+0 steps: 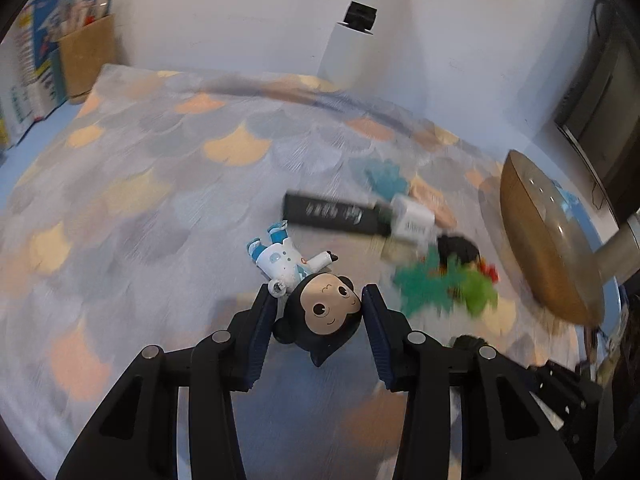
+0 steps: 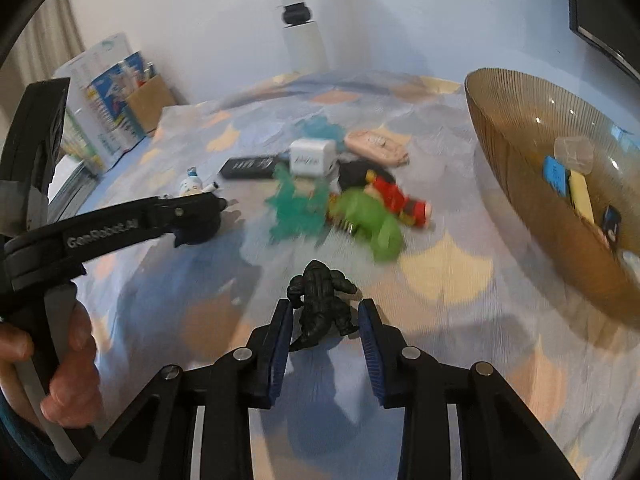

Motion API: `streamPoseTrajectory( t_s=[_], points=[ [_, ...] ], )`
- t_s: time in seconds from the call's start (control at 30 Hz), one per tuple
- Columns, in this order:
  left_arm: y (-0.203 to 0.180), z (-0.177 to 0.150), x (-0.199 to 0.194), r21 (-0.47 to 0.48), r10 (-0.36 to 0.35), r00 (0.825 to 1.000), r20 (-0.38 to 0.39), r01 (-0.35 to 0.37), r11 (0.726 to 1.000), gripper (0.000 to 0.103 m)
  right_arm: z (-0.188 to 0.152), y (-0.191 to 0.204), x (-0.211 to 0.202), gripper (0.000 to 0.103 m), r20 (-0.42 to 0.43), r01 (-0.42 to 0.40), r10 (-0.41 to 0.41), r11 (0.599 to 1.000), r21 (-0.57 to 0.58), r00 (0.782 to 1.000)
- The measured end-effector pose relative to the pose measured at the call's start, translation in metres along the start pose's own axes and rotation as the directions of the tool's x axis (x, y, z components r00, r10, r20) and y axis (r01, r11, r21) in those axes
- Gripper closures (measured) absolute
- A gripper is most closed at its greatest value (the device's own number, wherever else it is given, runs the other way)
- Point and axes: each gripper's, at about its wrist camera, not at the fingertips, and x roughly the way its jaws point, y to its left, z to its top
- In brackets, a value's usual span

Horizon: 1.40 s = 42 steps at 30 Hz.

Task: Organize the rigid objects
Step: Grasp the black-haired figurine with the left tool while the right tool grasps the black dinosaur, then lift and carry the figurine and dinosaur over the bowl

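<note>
My left gripper [image 1: 318,302] is shut on the big dark head of a monkey figurine [image 1: 320,316] in a white and blue suit, held just above the patterned cloth; both also show in the right wrist view [image 2: 200,220]. My right gripper [image 2: 324,312] is open around a small black gorilla figure [image 2: 322,304] lying on the cloth; its pads stand a little apart from it. A brown ribbed glass bowl [image 2: 516,168] at the right holds several small items.
A heap lies mid-cloth: a black remote [image 2: 250,167], a white charger cube [image 2: 312,158], teal spiky pieces [image 2: 296,212], a green toy [image 2: 372,224], a red figure [image 2: 400,198], a beige item [image 2: 376,146]. A cardboard box [image 1: 86,56] and books stand far left.
</note>
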Motion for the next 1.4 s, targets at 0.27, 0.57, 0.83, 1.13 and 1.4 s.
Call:
streamPoseTrajectory(
  t_s=[0.27,0.57,0.83,1.13,1.4],
  points=[
    [0.013,-0.045,-0.034,-0.014,0.007,0.999,0.034,-0.006,1.000,0.062,-0.039,0.007,-0.037,0.070,0.000,-0.027,0.027,0.998,-0.065,1.000],
    [0.007,-0.062,-0.040,0.020,0.025,0.995,0.096,-0.027,0.999,0.062,-0.063,0.007,-0.046,0.043,-0.024,-0.039,0.038,0.996,-0.076,0.999],
    [0.012,-0.063,-0.042,-0.005,-0.003,0.995,0.104,0.003,1.000,0.062,-0.053,0.019,-0.033,0.046,-0.005,0.068,-0.069,0.991,-0.114,0.998],
    [0.005,-0.065,-0.041,0.035,0.029,0.993,0.117,-0.034,0.999,0.062,-0.052,0.024,-0.032,0.069,0.033,0.087,-0.084,0.991,-0.098,0.996],
    [-0.009,-0.066,-0.042,0.081,0.083,0.989,0.122,-0.093,0.992,0.062,-0.073,0.038,-0.050,0.069,0.068,0.073,-0.063,0.986,-0.152,0.996]
  ],
)
